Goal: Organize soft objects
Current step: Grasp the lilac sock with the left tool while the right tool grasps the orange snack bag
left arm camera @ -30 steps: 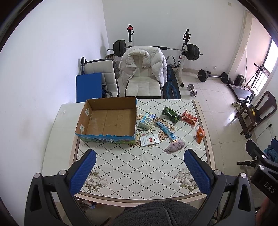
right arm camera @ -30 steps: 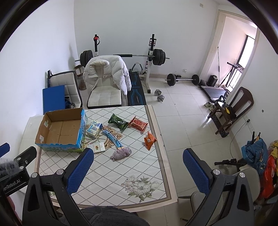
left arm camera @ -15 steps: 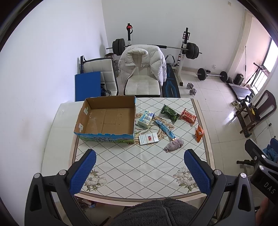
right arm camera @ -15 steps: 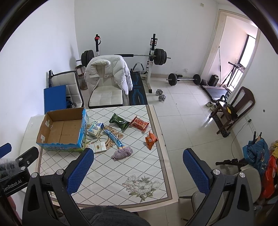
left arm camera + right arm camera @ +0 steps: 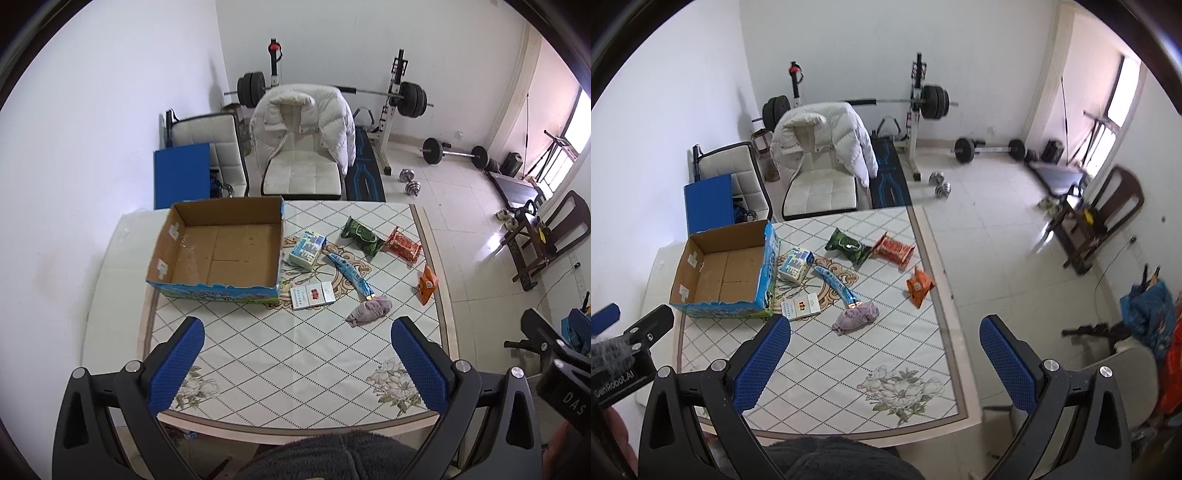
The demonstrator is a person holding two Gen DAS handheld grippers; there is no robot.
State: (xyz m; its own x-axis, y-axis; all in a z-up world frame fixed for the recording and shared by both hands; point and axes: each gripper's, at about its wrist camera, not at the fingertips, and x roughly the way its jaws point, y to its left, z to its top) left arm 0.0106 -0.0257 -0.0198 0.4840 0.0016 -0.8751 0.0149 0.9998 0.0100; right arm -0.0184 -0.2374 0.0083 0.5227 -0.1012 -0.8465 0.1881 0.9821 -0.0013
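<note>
Cloth [image 5: 369, 311] on table [image 5: 295, 354] | ahead of spread fingers [image 5: 177, 363], untouched

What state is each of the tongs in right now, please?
Left tongs: open, holding nothing, above the table.
Right tongs: open, holding nothing.

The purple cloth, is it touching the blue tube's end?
Cannot tell. In both wrist views the purple cloth lies right at the blue tube's near tip, but neither shows clear contact or a gap.
</note>
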